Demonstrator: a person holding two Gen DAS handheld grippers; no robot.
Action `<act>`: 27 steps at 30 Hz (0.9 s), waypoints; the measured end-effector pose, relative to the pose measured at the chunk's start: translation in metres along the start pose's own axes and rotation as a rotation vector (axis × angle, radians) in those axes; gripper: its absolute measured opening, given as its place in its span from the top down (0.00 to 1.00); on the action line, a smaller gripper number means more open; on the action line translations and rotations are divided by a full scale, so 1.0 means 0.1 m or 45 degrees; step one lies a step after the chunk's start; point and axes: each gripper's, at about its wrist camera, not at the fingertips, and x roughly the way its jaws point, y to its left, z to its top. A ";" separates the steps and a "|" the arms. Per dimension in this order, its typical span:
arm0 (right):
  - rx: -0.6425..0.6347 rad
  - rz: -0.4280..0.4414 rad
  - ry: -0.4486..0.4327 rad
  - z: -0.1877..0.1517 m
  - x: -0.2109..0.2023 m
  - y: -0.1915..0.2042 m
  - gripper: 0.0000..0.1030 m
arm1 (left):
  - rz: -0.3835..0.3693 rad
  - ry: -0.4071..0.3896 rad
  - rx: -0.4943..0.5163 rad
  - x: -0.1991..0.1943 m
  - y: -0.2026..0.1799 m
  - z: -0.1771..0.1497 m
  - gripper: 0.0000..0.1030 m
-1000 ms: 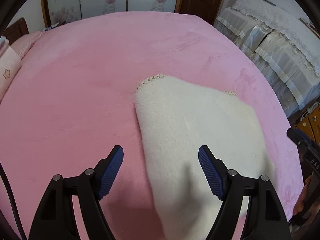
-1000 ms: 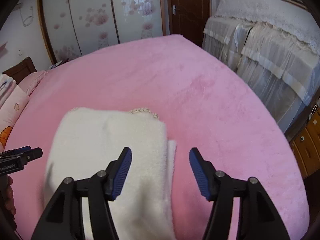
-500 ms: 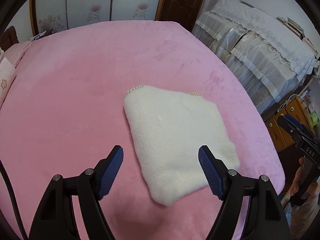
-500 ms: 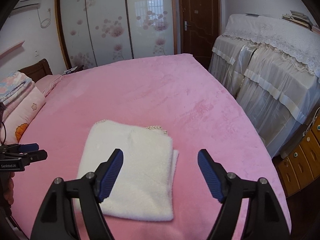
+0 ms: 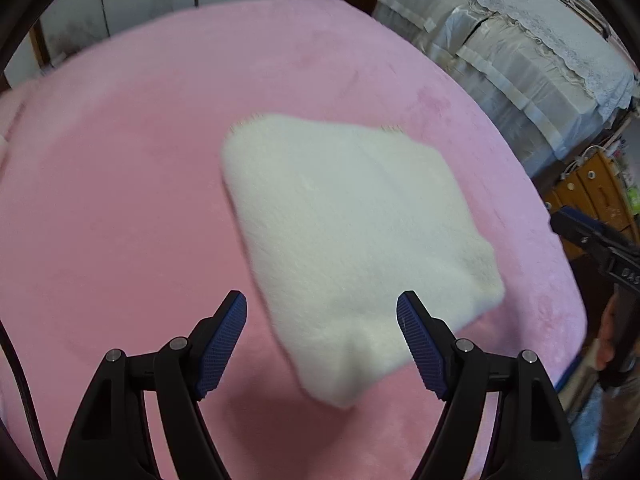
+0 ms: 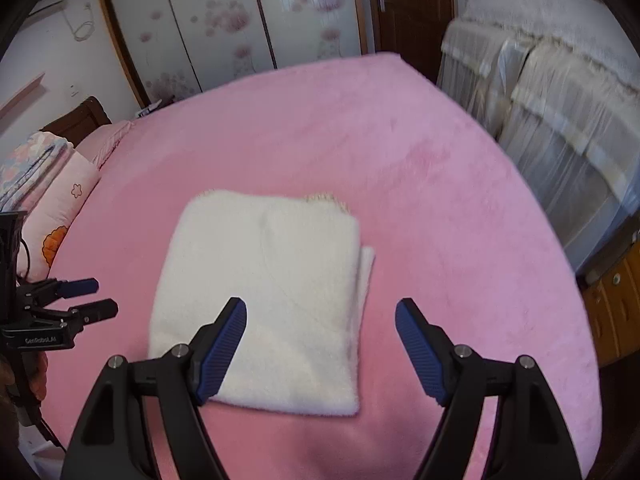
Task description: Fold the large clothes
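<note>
Folded white garment (image 6: 264, 292) lies flat on pink bed (image 6: 440, 200); left gripper (image 5: 322, 340) and right gripper (image 6: 320, 344) above it, both agape, empty.

- We see one cream-white fleecy garment (image 6: 276, 296), folded into a compact, roughly rectangular bundle.
- It lies flat on the pink bed (image 6: 420, 168), towards the near part of the cover, with pink showing on all its sides.
- Its top face is smooth and nappy; we make out a faint curved seam line across it in the right wrist view.
- A lower layer sticks out a little along its right edge, so the fold is not perfectly flush.
- At the far edge a bit of braided beige trim peeks out.
- Nothing touches it.
</note>
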 end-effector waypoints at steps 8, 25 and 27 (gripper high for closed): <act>0.230 0.214 0.228 -0.20 0.71 -0.41 0.25 | -0.189 0.179 -0.151 0.75 0.30 0.01 0.26; 0.395 0.664 0.401 -0.42 1.99 -0.67 0.20 | -0.441 0.164 -0.327 1.54 0.60 -0.07 0.00; 0.385 0.702 0.385 -0.42 2.06 -0.64 0.20 | -0.488 0.171 -0.343 1.60 0.66 -0.10 0.00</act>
